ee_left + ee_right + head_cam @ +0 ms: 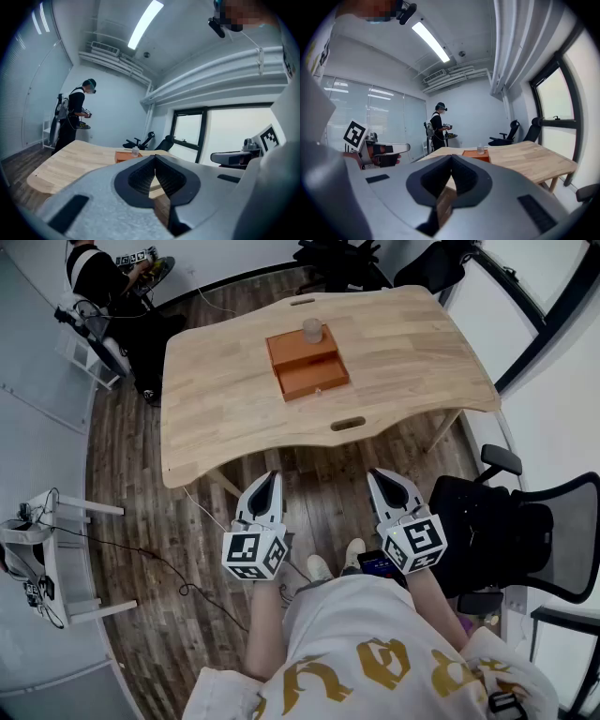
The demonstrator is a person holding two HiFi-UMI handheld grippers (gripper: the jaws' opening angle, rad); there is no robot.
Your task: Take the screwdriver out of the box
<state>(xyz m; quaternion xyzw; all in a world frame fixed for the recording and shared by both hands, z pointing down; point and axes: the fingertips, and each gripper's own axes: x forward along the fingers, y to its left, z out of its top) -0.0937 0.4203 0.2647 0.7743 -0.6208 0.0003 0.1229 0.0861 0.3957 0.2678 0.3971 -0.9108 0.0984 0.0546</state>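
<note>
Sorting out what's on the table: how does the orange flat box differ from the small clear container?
The orange flat box is opaque and rectangular; the small clear container is see-through, round and far smaller. The box lies on the wooden table; the container stands on the box's far end. Both sit mid-table.

Orange box [307, 367], pale wood table [225, 390], dark plank floor [141, 479].

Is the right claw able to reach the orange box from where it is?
Probably not yet: the right claw hangs short of the table edge, the orange box sits mid-table. Nothing blocks the way.
</note>
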